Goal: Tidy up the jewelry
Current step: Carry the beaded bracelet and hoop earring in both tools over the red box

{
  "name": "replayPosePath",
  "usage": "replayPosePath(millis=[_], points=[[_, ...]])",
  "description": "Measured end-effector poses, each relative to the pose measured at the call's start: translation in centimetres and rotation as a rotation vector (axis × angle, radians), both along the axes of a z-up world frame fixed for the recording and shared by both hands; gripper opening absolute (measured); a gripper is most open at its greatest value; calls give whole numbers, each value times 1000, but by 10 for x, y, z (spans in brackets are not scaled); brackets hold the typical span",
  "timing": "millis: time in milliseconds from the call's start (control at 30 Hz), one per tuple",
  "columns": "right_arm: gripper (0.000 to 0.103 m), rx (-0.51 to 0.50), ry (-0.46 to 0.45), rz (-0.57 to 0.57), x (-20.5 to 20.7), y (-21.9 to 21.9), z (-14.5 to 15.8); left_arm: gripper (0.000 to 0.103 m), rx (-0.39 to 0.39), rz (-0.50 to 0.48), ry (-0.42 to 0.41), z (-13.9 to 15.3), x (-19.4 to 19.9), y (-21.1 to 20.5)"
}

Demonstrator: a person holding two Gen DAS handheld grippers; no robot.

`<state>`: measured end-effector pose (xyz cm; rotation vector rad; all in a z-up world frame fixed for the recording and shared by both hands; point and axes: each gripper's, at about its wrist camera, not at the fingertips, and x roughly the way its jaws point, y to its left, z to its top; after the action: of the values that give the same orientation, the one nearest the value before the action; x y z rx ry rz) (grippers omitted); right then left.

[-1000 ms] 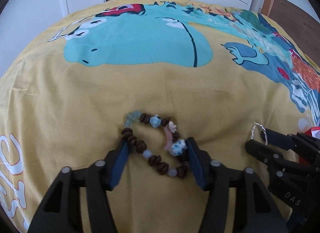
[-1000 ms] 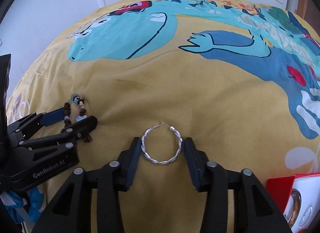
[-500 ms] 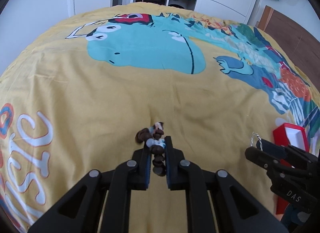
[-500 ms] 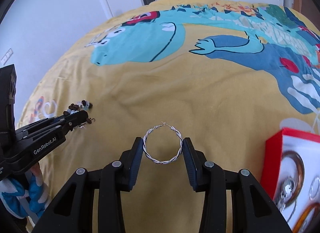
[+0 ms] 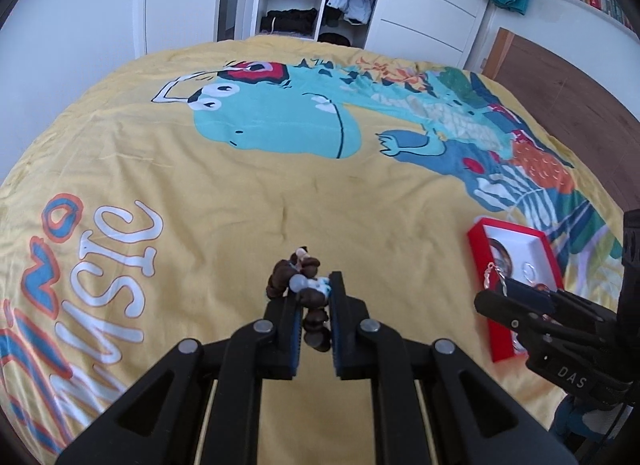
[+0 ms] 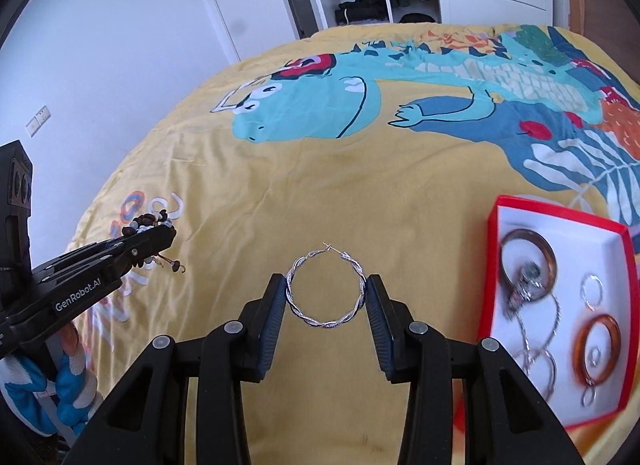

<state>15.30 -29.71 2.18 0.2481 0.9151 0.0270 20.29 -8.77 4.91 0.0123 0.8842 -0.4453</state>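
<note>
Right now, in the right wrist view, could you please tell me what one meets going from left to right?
Left gripper holding the brown beaded bracelet → twisted silver hoop earring in the right gripper → red jewelry box.

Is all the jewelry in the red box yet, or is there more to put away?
Not yet. The red box already holds rings, hoops and a chain. Two pieces are in hand: the left claw is shut on the bead bracelet, and the right claw pinches the silver hoop earring. Both are lifted above the yellow bedspread and need dropping into the box.
</note>
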Motion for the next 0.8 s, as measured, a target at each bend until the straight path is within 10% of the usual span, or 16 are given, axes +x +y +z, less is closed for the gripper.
replayPosePath(millis=[300,800], points=[[40,-5,-32,-57,-53,-22,20,11,-9,-79,-28,27,-43,-35],[40,-115,18,-175,-67,-174,0,11,15,-360,38,-6,-63,-230]])
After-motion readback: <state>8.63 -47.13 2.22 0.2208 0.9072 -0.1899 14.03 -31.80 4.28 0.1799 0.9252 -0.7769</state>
